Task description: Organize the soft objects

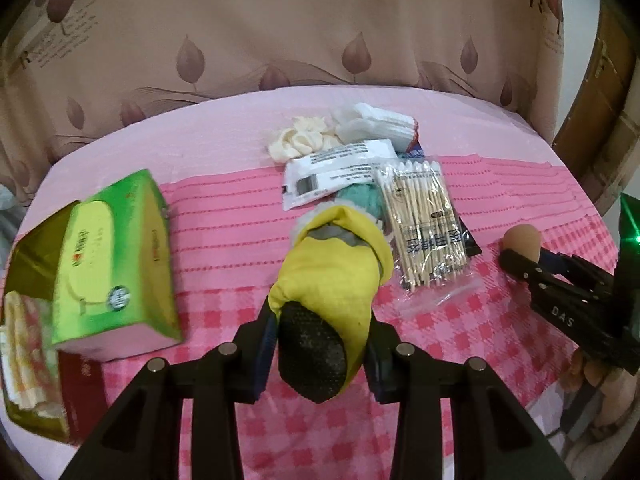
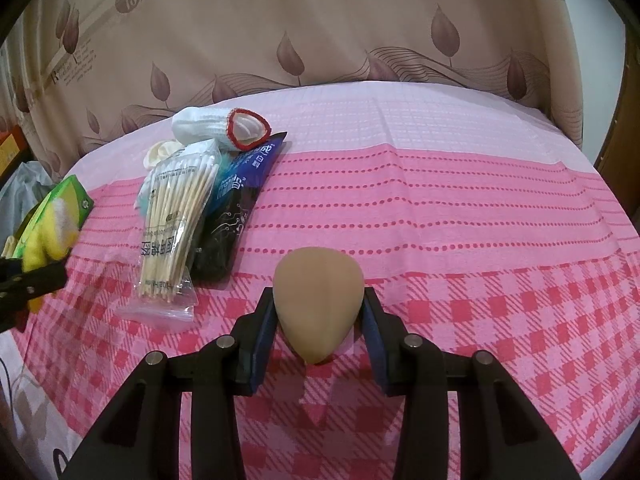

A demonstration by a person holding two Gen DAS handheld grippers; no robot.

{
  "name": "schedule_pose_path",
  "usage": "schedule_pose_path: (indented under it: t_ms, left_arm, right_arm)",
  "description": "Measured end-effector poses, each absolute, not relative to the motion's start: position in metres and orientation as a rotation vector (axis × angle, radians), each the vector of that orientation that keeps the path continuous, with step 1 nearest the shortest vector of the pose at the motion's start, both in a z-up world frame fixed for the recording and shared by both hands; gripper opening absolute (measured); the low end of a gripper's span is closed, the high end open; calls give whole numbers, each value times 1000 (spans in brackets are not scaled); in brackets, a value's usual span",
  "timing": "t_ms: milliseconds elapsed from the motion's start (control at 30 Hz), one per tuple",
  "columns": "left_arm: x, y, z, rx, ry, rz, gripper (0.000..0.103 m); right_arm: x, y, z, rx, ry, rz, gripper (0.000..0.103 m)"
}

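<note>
A yellow sock [image 1: 328,264] with a black dotted sole and a fluffy cuff hangs lifted over the pink checked cloth [image 1: 224,240], and my left gripper [image 1: 322,320] is shut on its toe end. From the right wrist view the same sock [image 2: 40,240] shows at the far left edge. My right gripper [image 2: 318,300] is shut on a beige teardrop makeup sponge [image 2: 320,304], held just above the cloth. In the left wrist view that sponge [image 1: 520,240] pokes out of the right gripper [image 1: 524,258] at the right.
A green tissue box [image 1: 116,268] leans on a gold box of folded cloths [image 1: 28,280] at the left. Behind the sock lie a cotton swab bag [image 1: 424,224], a white packet [image 1: 336,172], a teal item [image 1: 360,196], cream gloves [image 1: 296,142], white knit gloves [image 2: 216,124] and a dark pouch [image 2: 236,208]. A curtain hangs behind.
</note>
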State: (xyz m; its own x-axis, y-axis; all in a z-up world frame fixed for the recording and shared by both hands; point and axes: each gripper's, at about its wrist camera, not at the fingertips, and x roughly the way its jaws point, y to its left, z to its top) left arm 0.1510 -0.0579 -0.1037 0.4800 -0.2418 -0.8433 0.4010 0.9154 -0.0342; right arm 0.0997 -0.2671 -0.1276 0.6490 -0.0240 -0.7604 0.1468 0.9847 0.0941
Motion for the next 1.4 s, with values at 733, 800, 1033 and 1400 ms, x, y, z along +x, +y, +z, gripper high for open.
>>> schedule_pose_path:
  t_ms: [733,800,1033,1400]
  left_arm:
    - [151,48,-49,110,907,-179,38]
    - [154,65,-47,101,902,-146,38]
    - [166,113,-46,75,900,-34,38]
    - [185,164,-65,26,948,82,38]
  right_arm:
    - [101,-264,-129,139,864,-106,38]
    - [101,-263,-129,135,865,-108,38]
    - [101,-263,-129,123,869,-115,38]
    - [103,-257,-128,103,875,-126,38]
